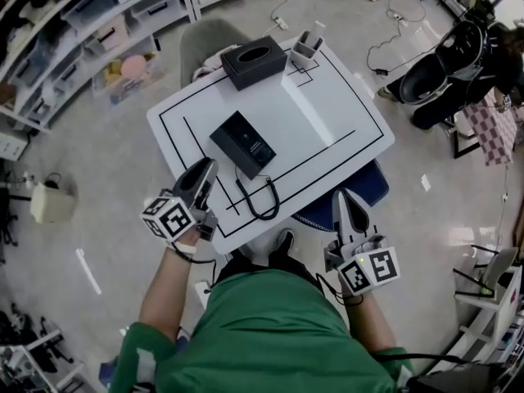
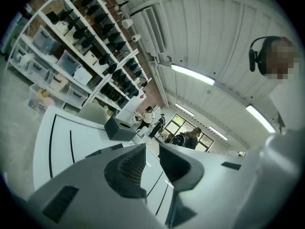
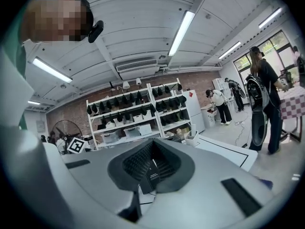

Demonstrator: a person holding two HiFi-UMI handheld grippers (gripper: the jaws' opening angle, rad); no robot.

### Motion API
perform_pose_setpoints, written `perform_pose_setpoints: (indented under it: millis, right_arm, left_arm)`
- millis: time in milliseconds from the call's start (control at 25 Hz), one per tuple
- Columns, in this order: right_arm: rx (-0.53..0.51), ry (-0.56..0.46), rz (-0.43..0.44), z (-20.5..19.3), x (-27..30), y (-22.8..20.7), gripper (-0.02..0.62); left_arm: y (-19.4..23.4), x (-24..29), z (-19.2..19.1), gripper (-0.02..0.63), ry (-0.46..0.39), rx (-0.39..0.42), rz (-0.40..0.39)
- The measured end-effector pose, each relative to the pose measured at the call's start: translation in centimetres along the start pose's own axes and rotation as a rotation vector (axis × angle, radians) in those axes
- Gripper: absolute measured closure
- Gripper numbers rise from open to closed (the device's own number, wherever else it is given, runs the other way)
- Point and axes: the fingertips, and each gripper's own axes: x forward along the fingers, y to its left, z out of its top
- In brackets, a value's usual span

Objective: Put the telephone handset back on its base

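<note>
The black telephone (image 1: 242,143) lies in the middle of the white table (image 1: 344,129). I cannot tell whether its handset rests on the base. Its black cord (image 1: 259,201) loops toward the table's front edge. My left gripper (image 1: 202,183) hovers at the front left edge, a little short of the telephone, jaws slightly open and empty (image 2: 152,151). My right gripper (image 1: 347,210) hangs off the front right corner, shut on nothing (image 3: 152,149). A sliver of the telephone (image 3: 151,178) shows below its jaws.
A black tissue box (image 1: 254,62) and a white holder (image 1: 307,49) stand at the table's far edge. Storage shelves (image 1: 74,39) line the left. A person (image 1: 458,64) stands at the right with cables on the floor. A chair sits behind the table.
</note>
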Motion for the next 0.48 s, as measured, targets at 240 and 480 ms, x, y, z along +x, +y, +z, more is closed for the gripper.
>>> perform_pose_setpoints:
  millis: [240,480]
  right_arm:
    - [-0.031,-0.035,0.063,1.8,1.0,0.6,0.574]
    - [-0.072,-0.071,0.106,3.8,1.4,1.5,0.574]
  left_arm:
    - [-5.4,-3.2,3.7,0.509,-0.077,0.169,0.025]
    - [-10.8,-5.9,6.9,0.509,-0.160,0.286,0.028]
